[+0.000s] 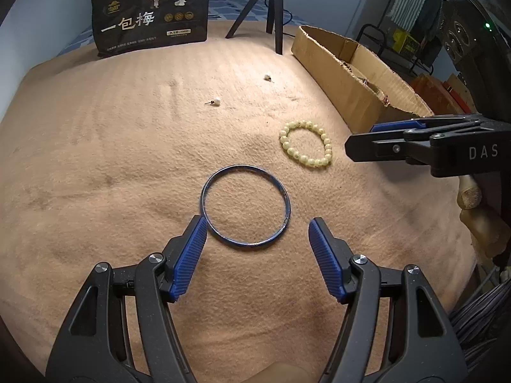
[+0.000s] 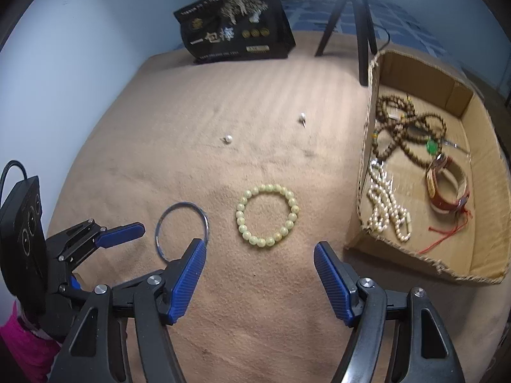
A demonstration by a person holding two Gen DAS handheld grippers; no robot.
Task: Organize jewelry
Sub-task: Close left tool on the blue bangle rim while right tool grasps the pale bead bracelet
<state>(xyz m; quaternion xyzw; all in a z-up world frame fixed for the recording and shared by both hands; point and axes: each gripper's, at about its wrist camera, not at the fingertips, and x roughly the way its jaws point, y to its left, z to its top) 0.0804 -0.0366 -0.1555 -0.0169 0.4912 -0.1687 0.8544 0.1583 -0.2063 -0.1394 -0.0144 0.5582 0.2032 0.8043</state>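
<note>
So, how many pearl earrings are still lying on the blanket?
2. One pearl earring lies far out near the middle of the blanket; the other earring lies further back, nearer the cardboard box. More could be hidden inside the box.

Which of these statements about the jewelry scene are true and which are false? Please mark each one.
1. The thin dark blue ring bangle lies flat on the tan cloth. True.
2. The pale yellow-green beaded bracelet is inside the brown cardboard box. False: it lies on the cloth, outside the box.
3. Two small white pearl earrings lie on the cloth. True.
4. The left tongs are shut on the bangle. False: they are open, holding nothing.
5. The box is empty. False: it holds beaded necklaces.
</note>
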